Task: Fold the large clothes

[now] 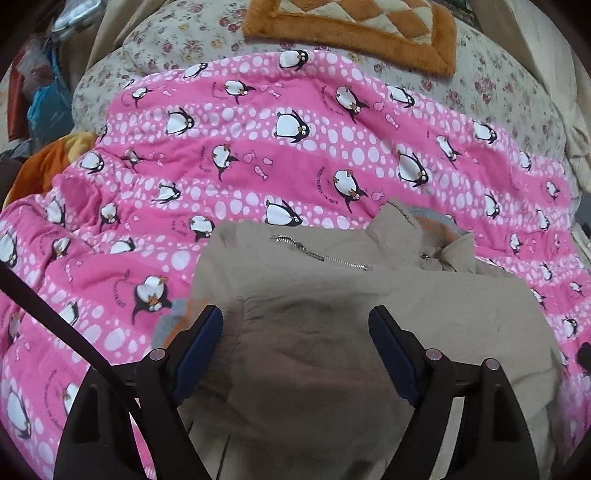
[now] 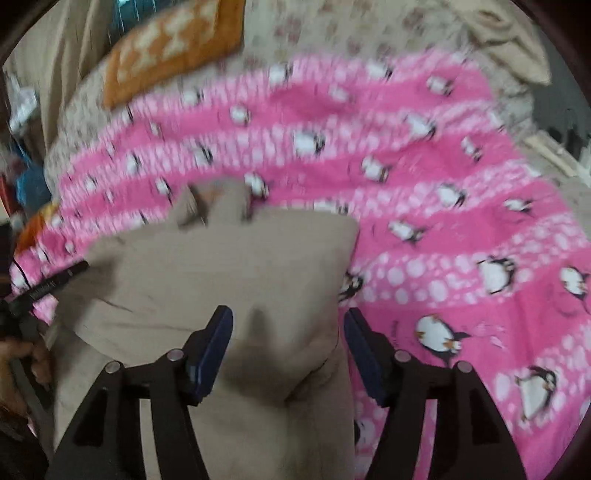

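Observation:
A beige zip jacket (image 1: 332,314) lies folded on a pink penguin blanket (image 1: 258,147), collar and silver zipper (image 1: 321,254) at its far end, a grey-orange cuff (image 1: 177,317) at its left edge. My left gripper (image 1: 295,325) is open above the jacket's middle, holding nothing. In the blurred right wrist view the jacket (image 2: 221,266) fills the lower left. My right gripper (image 2: 288,328) is open over the jacket's right edge, empty. The left gripper's tip (image 2: 55,280) shows at the far left.
The pink blanket (image 2: 443,221) covers a floral bedspread (image 1: 498,85). An orange-bordered cushion (image 1: 354,29) lies at the far end of the bed. Orange cloth (image 1: 48,162) and bags (image 1: 44,99) sit off the bed's left side.

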`<state>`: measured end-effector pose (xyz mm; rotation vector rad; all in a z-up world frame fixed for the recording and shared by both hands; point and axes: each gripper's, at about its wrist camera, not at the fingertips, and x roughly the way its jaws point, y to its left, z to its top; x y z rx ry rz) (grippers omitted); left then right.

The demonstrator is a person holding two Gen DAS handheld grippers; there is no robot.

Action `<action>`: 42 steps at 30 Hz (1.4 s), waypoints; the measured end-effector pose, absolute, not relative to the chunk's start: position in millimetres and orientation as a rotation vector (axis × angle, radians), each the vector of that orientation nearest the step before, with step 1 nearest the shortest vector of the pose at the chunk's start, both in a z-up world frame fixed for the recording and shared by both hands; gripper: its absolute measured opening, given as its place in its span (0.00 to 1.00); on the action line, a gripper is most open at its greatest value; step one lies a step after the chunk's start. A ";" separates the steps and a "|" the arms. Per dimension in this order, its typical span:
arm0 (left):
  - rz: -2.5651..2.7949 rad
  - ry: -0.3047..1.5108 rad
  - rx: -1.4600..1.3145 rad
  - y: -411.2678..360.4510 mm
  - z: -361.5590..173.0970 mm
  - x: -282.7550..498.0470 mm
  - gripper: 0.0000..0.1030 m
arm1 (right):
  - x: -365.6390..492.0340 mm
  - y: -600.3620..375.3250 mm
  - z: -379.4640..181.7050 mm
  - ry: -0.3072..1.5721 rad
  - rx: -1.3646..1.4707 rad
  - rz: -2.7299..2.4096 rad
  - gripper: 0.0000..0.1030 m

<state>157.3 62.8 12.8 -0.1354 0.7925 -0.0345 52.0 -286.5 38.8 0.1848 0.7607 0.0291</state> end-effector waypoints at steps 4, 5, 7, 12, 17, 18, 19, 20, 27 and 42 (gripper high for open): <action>-0.036 0.799 -0.157 72.6 16.5 138.5 0.63 | 19.7 -281.8 53.1 0.709 0.177 0.006 0.65; -0.032 0.799 -0.160 75.3 17.1 133.5 0.63 | 11.4 -280.5 53.4 0.706 0.156 0.000 0.65; -0.031 0.800 -0.164 77.8 18.1 125.2 0.63 | -1.6 -279.0 53.8 0.713 0.116 -0.010 0.65; -0.037 0.795 -0.184 80.2 19.3 108.7 0.63 | -38.3 -277.5 58.1 0.695 0.068 -0.044 0.65; -0.054 0.783 -0.179 74.7 21.5 94.9 0.63 | -72.1 -273.6 58.8 0.663 0.013 -0.064 0.65; -0.056 0.777 -0.167 72.3 22.0 91.2 0.63 | -76.9 -273.7 57.8 0.666 0.012 -0.064 0.65; -0.058 0.775 -0.159 70.9 22.1 89.2 0.63 | -81.5 -274.7 56.3 0.670 0.013 -0.066 0.65; -0.063 0.772 -0.149 69.2 22.0 86.2 0.63 | -87.4 -276.5 54.3 0.671 0.015 -0.071 0.65; -0.066 0.763 -0.163 75.2 21.6 73.2 0.63 | -121.9 -288.5 50.5 0.653 0.024 -0.135 0.65; -0.030 0.707 -0.163 116.3 35.6 14.6 0.63 | -189.8 -295.2 38.3 0.616 0.062 -0.095 0.74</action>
